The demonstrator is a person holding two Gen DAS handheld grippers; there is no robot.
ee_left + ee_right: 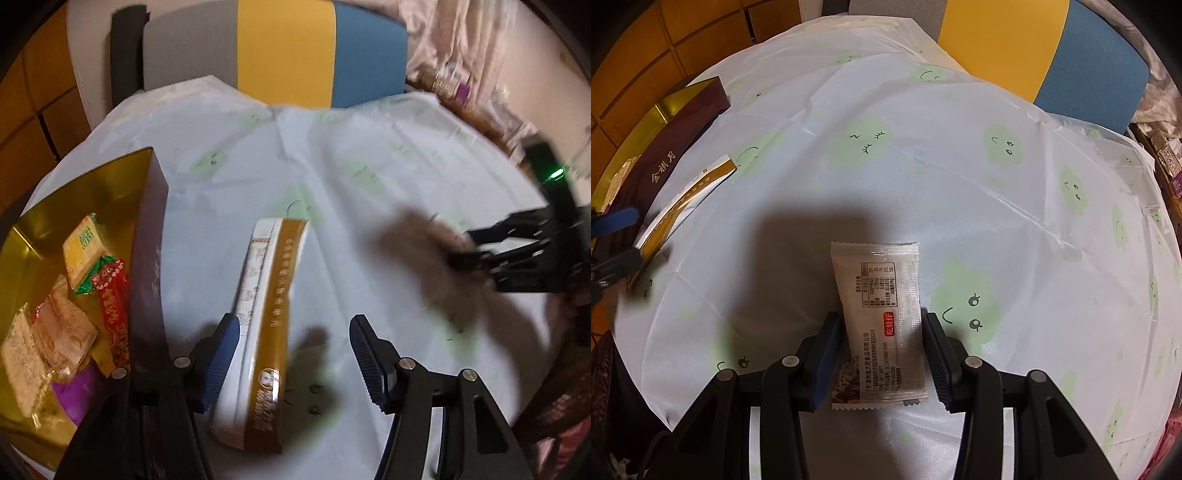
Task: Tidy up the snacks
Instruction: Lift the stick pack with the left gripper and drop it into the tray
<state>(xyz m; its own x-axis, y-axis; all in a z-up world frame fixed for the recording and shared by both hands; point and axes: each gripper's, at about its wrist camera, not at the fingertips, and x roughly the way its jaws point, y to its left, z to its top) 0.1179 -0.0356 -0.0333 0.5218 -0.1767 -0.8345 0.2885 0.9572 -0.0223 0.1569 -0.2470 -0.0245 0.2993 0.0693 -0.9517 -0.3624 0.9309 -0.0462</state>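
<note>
A: What is the right gripper (882, 354) doing?

B: Its jaws are clamped on a small snack packet (881, 325), one ribbed blue pad on each long side. The packet is a flat, glossy pillow pouch with crimped zigzag ends, printed with a nutrition table and a red label. It sits at 6 o'clock in the right wrist view, over the worktop (960, 184).

A: And the left gripper (293, 360)?

B: Jaws apart, holding nothing. A long white and gold-brown snack box (266, 321) lies flat on the worktop between them, closer to the left pad, running from 6 o'clock towards the centre. Whether that pad touches it I cannot tell.

A: The surface?

B: A thin, creased, pale plastic tablecloth (1015, 221) printed with green cloud faces, over a rounded top.

A: What does the left view add?

B: The inside of the gift box (149, 258) at 9 o'clock: dark maroon outer walls, shiny gold lining, and several wrapped snacks (70, 295) in it, yellow, red, green and beige crinkly wrappers. The right gripper appears at 3 o'clock, blurred, with a brownish smear where the packet would be.

A: And the right view?

B: It shows only the gift box's outer wall with gold characters at 10 o'clock, the long box just beside it, and a chair (1052, 55) in grey, yellow and blue panels at 1 o'clock.
</note>
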